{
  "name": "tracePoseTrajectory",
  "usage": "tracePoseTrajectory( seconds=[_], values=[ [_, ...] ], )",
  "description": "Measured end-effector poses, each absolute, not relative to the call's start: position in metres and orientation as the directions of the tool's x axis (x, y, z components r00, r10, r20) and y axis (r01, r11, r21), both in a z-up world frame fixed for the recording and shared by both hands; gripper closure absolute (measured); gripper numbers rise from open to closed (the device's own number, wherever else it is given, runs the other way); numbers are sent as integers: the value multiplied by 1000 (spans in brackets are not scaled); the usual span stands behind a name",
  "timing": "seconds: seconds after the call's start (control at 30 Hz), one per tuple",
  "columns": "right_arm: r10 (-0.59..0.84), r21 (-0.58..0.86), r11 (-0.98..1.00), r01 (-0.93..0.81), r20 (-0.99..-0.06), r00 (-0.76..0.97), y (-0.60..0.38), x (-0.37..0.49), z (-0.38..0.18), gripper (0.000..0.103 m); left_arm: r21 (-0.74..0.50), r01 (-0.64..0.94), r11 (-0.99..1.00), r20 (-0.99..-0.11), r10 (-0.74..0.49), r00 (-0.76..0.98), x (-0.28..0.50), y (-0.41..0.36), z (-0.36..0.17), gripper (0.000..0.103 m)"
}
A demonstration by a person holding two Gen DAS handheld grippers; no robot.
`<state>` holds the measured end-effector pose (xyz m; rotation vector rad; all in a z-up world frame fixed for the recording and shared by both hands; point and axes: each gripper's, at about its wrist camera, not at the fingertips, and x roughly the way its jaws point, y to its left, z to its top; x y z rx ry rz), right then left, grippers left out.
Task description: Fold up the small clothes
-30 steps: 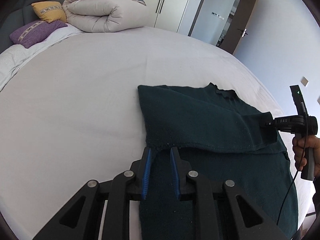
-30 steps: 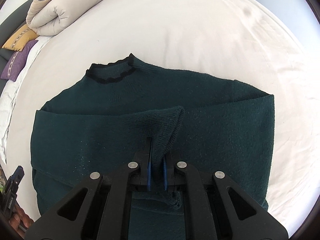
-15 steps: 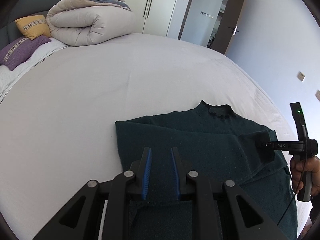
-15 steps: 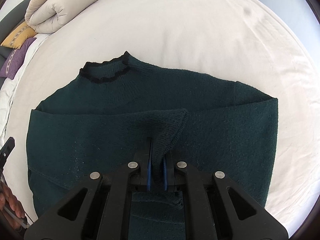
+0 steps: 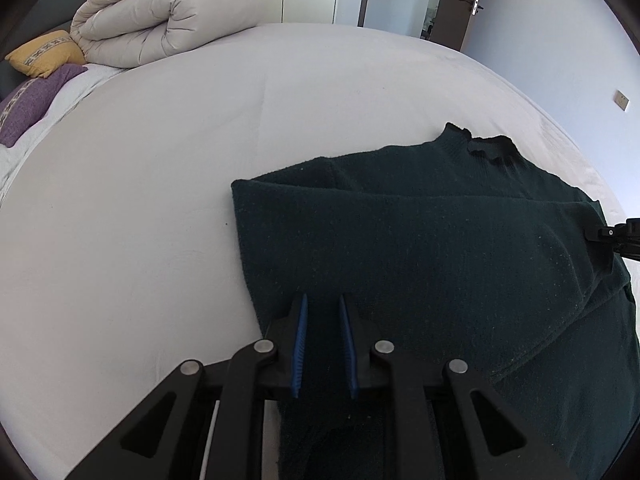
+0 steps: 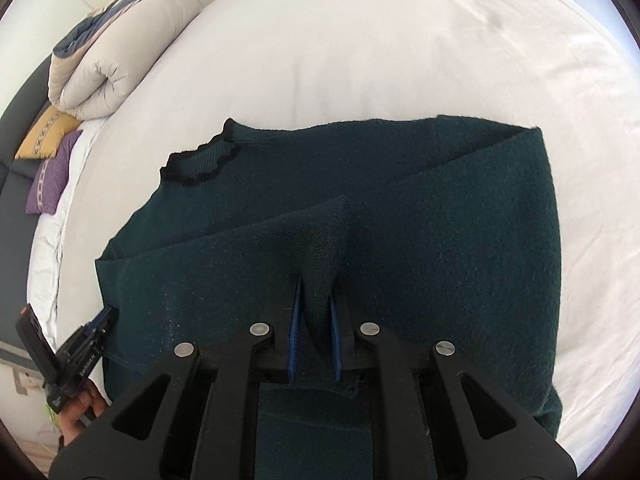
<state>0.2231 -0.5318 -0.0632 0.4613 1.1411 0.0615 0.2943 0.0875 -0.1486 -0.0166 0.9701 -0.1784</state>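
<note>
A dark green sweater (image 5: 440, 248) lies spread on the white bed (image 5: 160, 200), its black-trimmed collar (image 6: 200, 164) toward the far side. One sleeve (image 6: 320, 236) is folded across the body and rises in a ridge into the right gripper (image 6: 314, 304), whose blue-padded fingers (image 6: 295, 328) stand a little apart with the knit cuff between them; whether the pads actually press the fabric cannot be made out. The cuff's end is hidden behind the gripper's black frame.

The left gripper (image 5: 322, 320) hovers over the sweater's near left edge, its fingers (image 5: 300, 340) apart with nothing between them. How close it is to the cloth is hard to judge. In the left wrist view the right gripper is cut off at the frame edge, only its tip showing. The sweater's hem runs out of frame in both views.

A rolled beige duvet (image 5: 160, 28), a yellow pillow (image 5: 44, 52) and a purple pillow (image 5: 32, 100) sit at the head of the bed.
</note>
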Motion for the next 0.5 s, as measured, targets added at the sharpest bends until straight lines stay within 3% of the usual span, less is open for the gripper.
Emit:
tracePoseTrajectory(
  seconds=[0.33,0.5],
  values=[
    [176,356,898,259,-829,530,-541,184,-38,91,-56,97,994,-820,-102,563,274,106,-126,84],
    [307,422,903,83,-768,561,-514,182,-25,91,-87,82,993,-789,-119,603,282,107,-106,84]
  ],
)
